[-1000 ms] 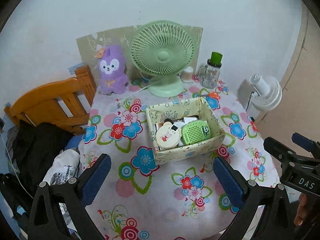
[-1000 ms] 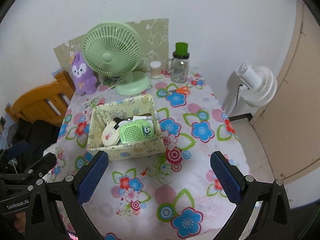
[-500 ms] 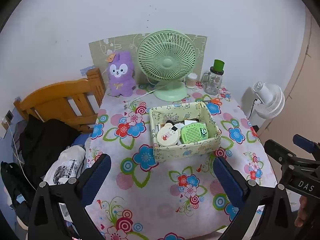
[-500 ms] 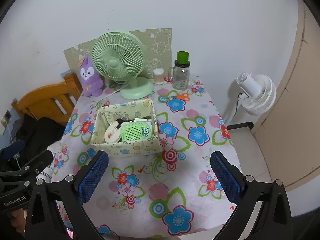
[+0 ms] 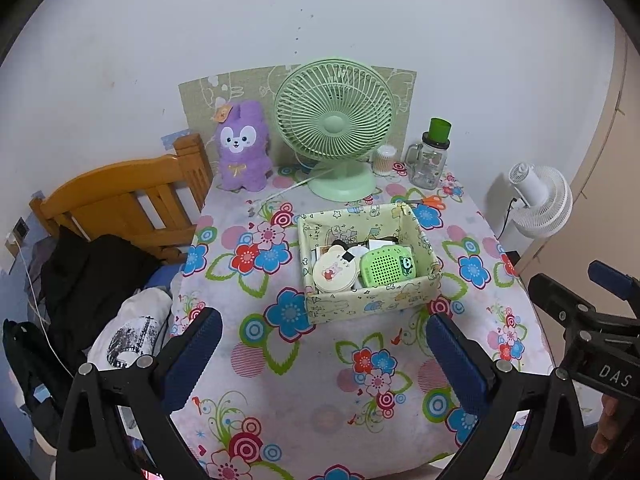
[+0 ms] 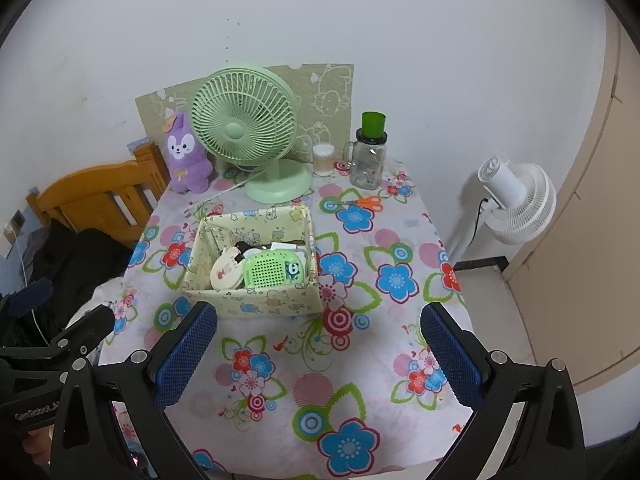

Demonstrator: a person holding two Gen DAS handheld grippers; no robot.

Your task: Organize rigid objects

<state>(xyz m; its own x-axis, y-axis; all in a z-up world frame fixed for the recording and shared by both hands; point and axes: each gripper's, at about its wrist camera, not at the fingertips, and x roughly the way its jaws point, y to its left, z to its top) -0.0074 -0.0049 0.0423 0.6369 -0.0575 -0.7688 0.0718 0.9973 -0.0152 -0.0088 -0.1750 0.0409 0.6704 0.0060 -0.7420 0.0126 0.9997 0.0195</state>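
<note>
A pale yellow patterned box (image 5: 372, 302) (image 6: 256, 302) sits mid-table on the flowered cloth. Inside lie a green perforated case (image 5: 386, 266) (image 6: 274, 268), a round cream case (image 5: 334, 274) (image 6: 226, 272) and other small items partly hidden beneath them. Orange-handled scissors (image 5: 430, 201) (image 6: 362, 203) lie behind the box. My left gripper (image 5: 320, 356) hangs open over the near table edge, nothing between its blue pads. My right gripper (image 6: 318, 354) is open too, held above the table's front, short of the box.
At the back stand a green desk fan (image 5: 336, 128), a purple plush (image 5: 242, 148), a swab jar (image 6: 323, 159) and a green-lidded bottle (image 6: 369, 152). A wooden bed frame (image 5: 120, 200) with clothes is left; a white floor fan (image 6: 516, 200) is right.
Both grippers have pulled back and risen away from the table, so the box and fan look smaller and more of the room shows. Both stay open; nothing on the table moved.
</note>
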